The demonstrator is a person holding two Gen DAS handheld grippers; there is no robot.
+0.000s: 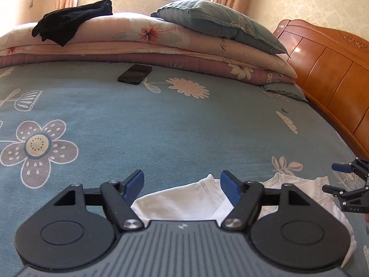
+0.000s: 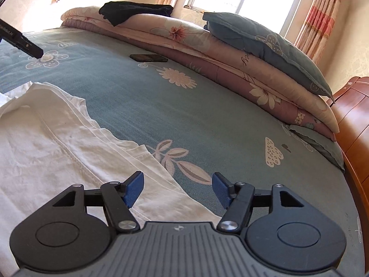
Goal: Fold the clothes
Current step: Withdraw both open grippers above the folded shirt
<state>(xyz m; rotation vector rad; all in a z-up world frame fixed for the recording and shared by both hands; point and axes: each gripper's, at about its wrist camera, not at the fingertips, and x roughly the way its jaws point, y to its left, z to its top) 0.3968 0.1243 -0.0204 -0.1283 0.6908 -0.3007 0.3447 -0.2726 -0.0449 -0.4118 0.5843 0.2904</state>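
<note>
A white garment (image 1: 184, 202) lies on the blue flowered bed sheet (image 1: 143, 127) at the near edge. My left gripper (image 1: 182, 185) is open, its blue pads on either side of a folded white corner, just above it. In the right wrist view the white garment (image 2: 46, 143) spreads over the left half of the sheet (image 2: 207, 115). My right gripper (image 2: 177, 188) is open and empty over the garment's right hem. The right gripper also shows at the right edge of the left wrist view (image 1: 346, 184), open.
A black phone (image 1: 135, 73) lies on the sheet near the folded quilts (image 1: 161, 46). A black garment (image 1: 71, 20) and a grey-blue pillow (image 1: 219, 23) rest on the quilts. A wooden headboard (image 1: 329, 69) stands at the right.
</note>
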